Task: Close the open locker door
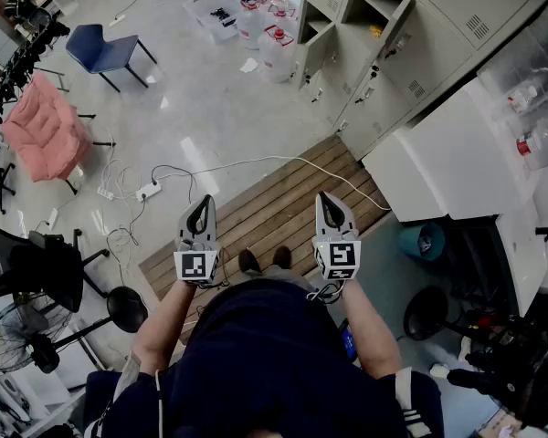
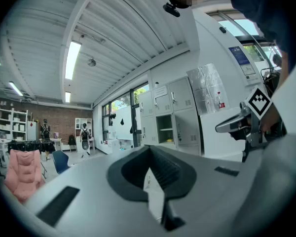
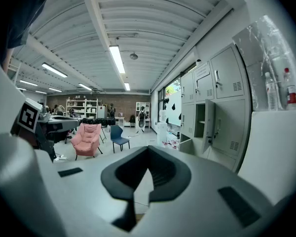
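A bank of grey lockers (image 1: 438, 53) stands ahead to the right. One upper door (image 1: 395, 27) hangs open beside its shelved compartment (image 1: 370, 3); lower doors near it also look ajar. The right gripper view shows that open door (image 3: 210, 124) edge-on, and the left gripper view shows the open compartment (image 2: 165, 129). I hold both grippers at waist height, well short of the lockers. The left gripper (image 1: 199, 205) (image 2: 150, 148) has its tips together on nothing. The right gripper (image 1: 329, 199) (image 3: 149, 150) is likewise shut and empty.
I stand on a wooden slatted platform (image 1: 274, 203). A white cabinet (image 1: 447, 158) juts out at the right. Water jugs (image 1: 276, 46) stand by the lockers. A pink chair (image 1: 38, 128), blue chair (image 1: 105, 48), floor cables with a power strip (image 1: 148, 190) and a fan (image 1: 18, 336) lie left.
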The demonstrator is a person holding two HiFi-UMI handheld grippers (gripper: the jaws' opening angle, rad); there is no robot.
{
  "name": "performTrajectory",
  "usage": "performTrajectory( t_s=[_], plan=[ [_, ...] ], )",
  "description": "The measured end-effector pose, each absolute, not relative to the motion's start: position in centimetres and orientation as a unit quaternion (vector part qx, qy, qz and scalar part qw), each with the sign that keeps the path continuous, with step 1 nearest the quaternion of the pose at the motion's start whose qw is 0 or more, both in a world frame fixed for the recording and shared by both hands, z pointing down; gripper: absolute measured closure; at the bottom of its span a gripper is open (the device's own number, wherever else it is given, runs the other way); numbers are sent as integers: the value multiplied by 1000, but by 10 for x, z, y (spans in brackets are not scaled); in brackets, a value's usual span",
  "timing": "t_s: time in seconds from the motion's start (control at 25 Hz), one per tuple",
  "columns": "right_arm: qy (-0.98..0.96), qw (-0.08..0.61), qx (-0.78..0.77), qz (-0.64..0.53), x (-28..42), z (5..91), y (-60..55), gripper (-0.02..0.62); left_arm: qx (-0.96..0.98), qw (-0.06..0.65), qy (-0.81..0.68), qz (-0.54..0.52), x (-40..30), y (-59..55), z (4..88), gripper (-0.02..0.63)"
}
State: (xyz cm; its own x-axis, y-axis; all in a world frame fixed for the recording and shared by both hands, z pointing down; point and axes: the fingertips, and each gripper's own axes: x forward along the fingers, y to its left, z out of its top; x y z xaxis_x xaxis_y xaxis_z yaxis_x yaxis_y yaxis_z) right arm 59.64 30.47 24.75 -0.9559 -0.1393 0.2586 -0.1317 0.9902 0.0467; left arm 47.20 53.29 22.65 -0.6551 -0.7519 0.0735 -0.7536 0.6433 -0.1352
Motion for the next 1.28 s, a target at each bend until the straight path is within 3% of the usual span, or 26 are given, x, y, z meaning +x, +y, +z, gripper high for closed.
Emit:
performTrajectory(
  t_s=[0.92,1.28],
  plan=[
    [-989,126,74,-24,592,244,296,594,426,4,-902,74,470,528,240,603],
    [-988,140,57,-27,585,251,293,456,424,14,-902,77,466,524,239,603]
  ],
)
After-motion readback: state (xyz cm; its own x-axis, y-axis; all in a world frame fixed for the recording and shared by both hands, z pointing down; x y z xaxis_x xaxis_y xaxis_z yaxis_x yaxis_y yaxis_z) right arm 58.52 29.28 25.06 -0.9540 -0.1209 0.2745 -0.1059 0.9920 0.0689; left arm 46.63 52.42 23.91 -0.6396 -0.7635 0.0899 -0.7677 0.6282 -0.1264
